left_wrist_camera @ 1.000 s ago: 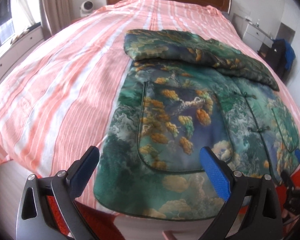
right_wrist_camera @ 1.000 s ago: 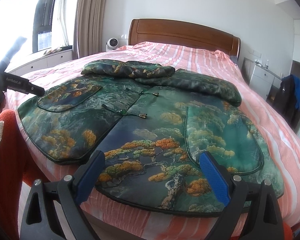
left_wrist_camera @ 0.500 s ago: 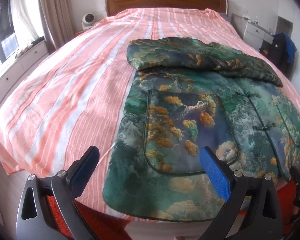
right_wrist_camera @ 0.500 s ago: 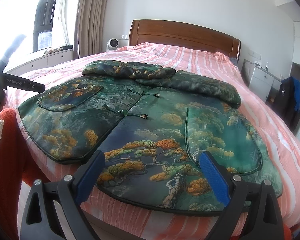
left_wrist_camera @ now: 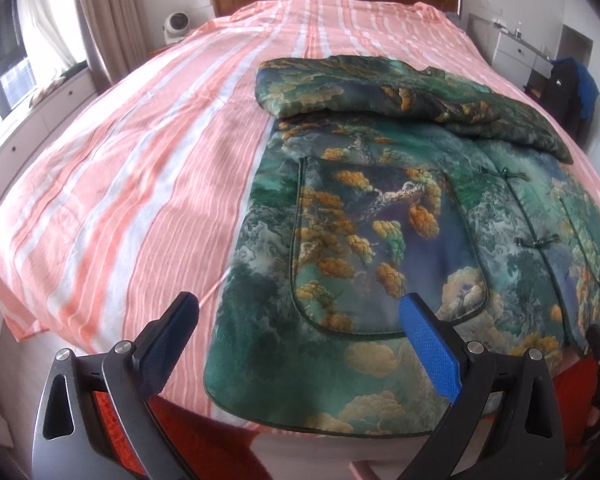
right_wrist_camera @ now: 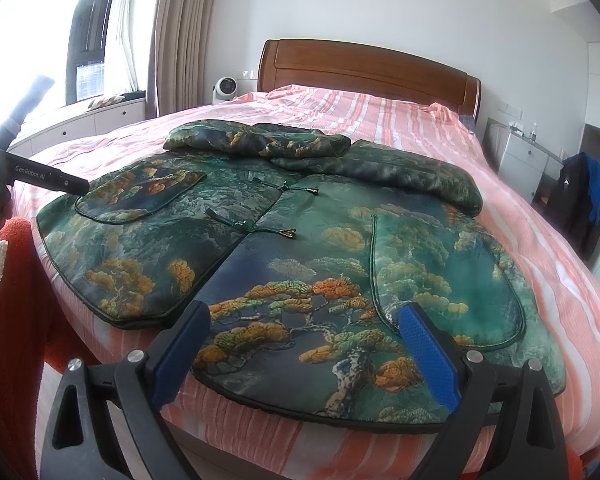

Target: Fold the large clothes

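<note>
A large green padded jacket (left_wrist_camera: 380, 232) with gold tree print lies flat, front up, on the pink striped bed (left_wrist_camera: 148, 184). Its sleeves are folded across the top. It also shows in the right wrist view (right_wrist_camera: 320, 264), with knot buttons (right_wrist_camera: 248, 226) down the middle. My left gripper (left_wrist_camera: 300, 344) is open and empty, hovering just short of the jacket's hem at its left corner. My right gripper (right_wrist_camera: 304, 356) is open and empty, above the hem on the right front panel. The left gripper's body (right_wrist_camera: 40, 178) shows at the far left of the right wrist view.
The wooden headboard (right_wrist_camera: 364, 76) is at the far end. A small white fan (right_wrist_camera: 225, 89) stands by the curtain. A white nightstand (right_wrist_camera: 528, 160) and a dark bag with blue cloth (right_wrist_camera: 580, 192) stand to the right of the bed. My red sleeve (right_wrist_camera: 16, 320) is at left.
The left gripper has swung left and tilted level, so more of the bed's left side shows. The right gripper has barely moved. Both stay open.
</note>
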{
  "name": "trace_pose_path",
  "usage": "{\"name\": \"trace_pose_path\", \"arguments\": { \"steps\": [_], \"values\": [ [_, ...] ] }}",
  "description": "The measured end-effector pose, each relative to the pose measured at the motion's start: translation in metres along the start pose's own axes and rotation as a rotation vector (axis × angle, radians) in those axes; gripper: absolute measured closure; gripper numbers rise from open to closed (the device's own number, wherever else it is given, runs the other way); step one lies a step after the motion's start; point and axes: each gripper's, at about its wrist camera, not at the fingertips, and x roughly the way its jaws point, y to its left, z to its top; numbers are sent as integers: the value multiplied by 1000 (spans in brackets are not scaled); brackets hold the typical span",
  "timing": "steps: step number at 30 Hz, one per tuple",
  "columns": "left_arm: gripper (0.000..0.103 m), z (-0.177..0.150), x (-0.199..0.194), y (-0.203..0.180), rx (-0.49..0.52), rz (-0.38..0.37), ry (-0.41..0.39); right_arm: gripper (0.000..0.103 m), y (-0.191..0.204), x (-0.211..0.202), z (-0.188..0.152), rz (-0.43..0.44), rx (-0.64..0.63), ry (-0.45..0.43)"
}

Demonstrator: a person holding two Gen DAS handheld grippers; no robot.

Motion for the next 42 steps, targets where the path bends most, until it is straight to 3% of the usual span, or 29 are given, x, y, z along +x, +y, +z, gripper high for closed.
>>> {"name": "trace_pose_path", "arguments": {
  "steps": [11, 42],
  "values": [
    [2, 1, 3, 9, -50, -26, 26, 8, 1, 3, 1, 2, 6, 3],
    [2, 0, 8, 7, -45, -54, 63, 8, 3, 6, 1, 7, 7, 7]
  ]
}}
